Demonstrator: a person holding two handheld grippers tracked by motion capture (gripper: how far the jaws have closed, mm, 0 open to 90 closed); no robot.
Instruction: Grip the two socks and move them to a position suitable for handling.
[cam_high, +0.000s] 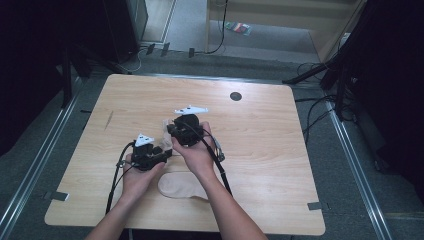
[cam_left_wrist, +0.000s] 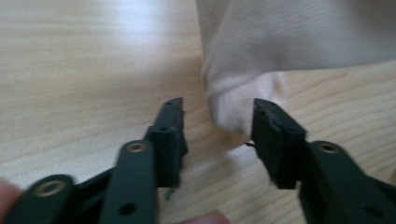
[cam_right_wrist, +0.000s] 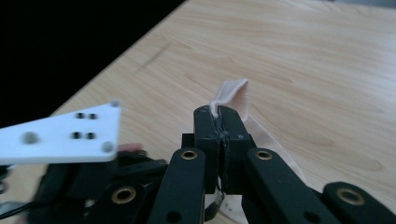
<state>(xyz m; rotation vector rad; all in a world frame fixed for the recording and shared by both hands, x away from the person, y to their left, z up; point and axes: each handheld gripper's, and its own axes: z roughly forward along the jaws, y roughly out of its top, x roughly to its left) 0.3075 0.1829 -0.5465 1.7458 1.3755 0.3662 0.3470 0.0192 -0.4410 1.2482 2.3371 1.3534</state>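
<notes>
A beige sock (cam_high: 164, 125) hangs over the wooden table (cam_high: 265, 150). My right gripper (cam_high: 171, 130) is shut on one edge of it; in the right gripper view the cloth (cam_right_wrist: 232, 93) sticks up out of the closed jaws of that gripper (cam_right_wrist: 220, 112). My left gripper (cam_high: 162, 151) sits just below and to the left. Its jaws stand apart in the left gripper view (cam_left_wrist: 218, 112), with the sock's rounded lower end (cam_left_wrist: 233, 107) between them; the right jaw is at the cloth and the left jaw is clear of it. A second beige sock (cam_high: 180, 185) lies flat beside the right forearm.
A small black round hole (cam_high: 235, 96) sits in the tabletop at the back. Cables trail from both grippers toward the front edge. Dark stands and cables surround the table on the floor. The left gripper's white plate (cam_right_wrist: 60, 133) shows at the left of the right gripper view.
</notes>
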